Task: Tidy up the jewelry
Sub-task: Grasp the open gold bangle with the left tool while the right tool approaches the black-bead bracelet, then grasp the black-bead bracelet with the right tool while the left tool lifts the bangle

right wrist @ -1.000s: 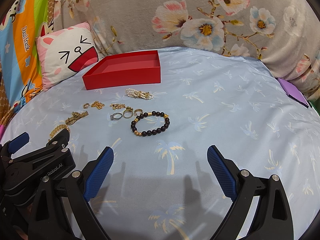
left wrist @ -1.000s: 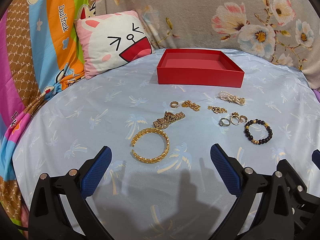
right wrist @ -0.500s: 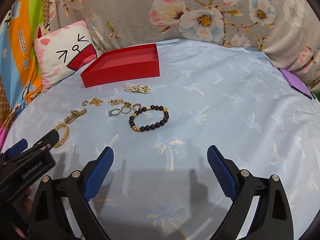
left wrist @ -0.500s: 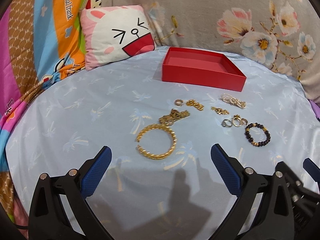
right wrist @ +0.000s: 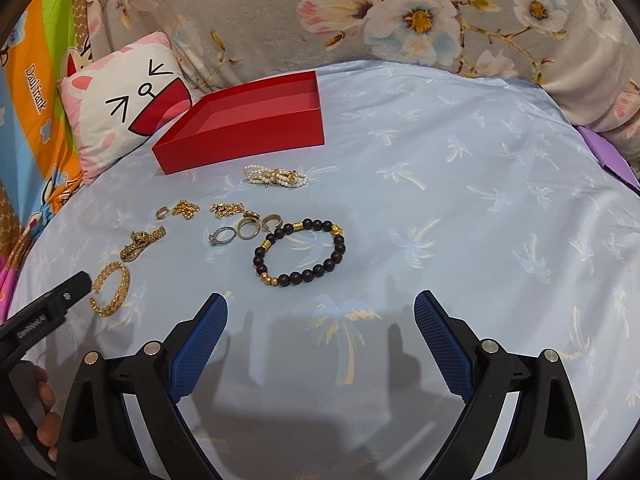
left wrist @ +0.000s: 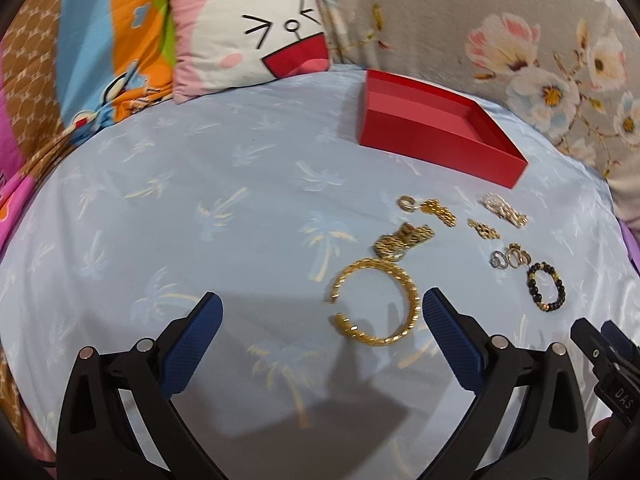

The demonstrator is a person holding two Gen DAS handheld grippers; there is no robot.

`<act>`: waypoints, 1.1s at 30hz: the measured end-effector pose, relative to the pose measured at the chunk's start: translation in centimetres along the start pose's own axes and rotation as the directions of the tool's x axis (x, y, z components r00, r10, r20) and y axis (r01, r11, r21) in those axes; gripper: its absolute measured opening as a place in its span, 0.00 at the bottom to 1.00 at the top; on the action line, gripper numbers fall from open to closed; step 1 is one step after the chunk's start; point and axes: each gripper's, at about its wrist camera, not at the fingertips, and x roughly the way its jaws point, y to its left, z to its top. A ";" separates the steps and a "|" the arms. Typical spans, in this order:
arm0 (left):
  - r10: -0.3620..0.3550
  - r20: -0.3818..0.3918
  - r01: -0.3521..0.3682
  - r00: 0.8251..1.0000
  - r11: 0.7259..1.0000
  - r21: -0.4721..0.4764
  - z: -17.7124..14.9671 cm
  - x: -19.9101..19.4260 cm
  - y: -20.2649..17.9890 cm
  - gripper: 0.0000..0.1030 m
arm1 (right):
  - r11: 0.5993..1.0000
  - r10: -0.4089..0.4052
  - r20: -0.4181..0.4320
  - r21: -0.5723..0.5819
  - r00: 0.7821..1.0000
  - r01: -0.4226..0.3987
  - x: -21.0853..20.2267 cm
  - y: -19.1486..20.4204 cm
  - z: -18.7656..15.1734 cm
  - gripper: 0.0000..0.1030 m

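Observation:
An empty red box [left wrist: 436, 136] [right wrist: 248, 124] stands at the back of the light blue sheet. Jewelry lies in front of it: a gold open bangle [left wrist: 376, 304] [right wrist: 112, 288], a gold chain piece [left wrist: 404, 240] [right wrist: 142, 242], a pearl bracelet [left wrist: 504, 210] [right wrist: 276, 176], three rings [left wrist: 510, 258] [right wrist: 244, 230], small gold pieces [left wrist: 434, 208] [right wrist: 184, 210] and a dark bead bracelet [left wrist: 546, 286] [right wrist: 300, 252]. My left gripper [left wrist: 320, 320] is open, with the bangle just inside its right finger. My right gripper [right wrist: 320, 320] is open, just short of the bead bracelet.
A pink cartoon pillow [left wrist: 248, 28] [right wrist: 124, 96] leans at the back left. A floral grey blanket [right wrist: 400, 20] rises behind the box. A striped colourful quilt [left wrist: 60, 60] borders the left side. A purple item [right wrist: 608, 152] lies at the right edge.
The left gripper has moved left and closer, so the jewelry sits further right in its view. The right gripper has moved forward towards the bead bracelet. Both stay open.

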 end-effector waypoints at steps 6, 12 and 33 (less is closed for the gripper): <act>0.003 -0.033 0.000 0.999 0.997 0.074 0.7 1.9 -2.1 0.92 | 1.000 -0.004 -0.008 -0.007 1.000 0.004 0.2 0.0 0.1 0.90; -0.018 -0.091 0.026 0.996 0.996 0.083 1.2 3.4 -2.5 0.67 | 1.000 -0.004 -0.019 -0.010 1.000 0.004 0.6 0.0 0.2 0.90; -0.052 -0.030 0.053 0.998 0.998 0.019 1.3 2.3 -1.2 0.52 | 0.999 -0.027 -0.093 0.020 0.995 0.029 5.0 -1.0 3.8 0.64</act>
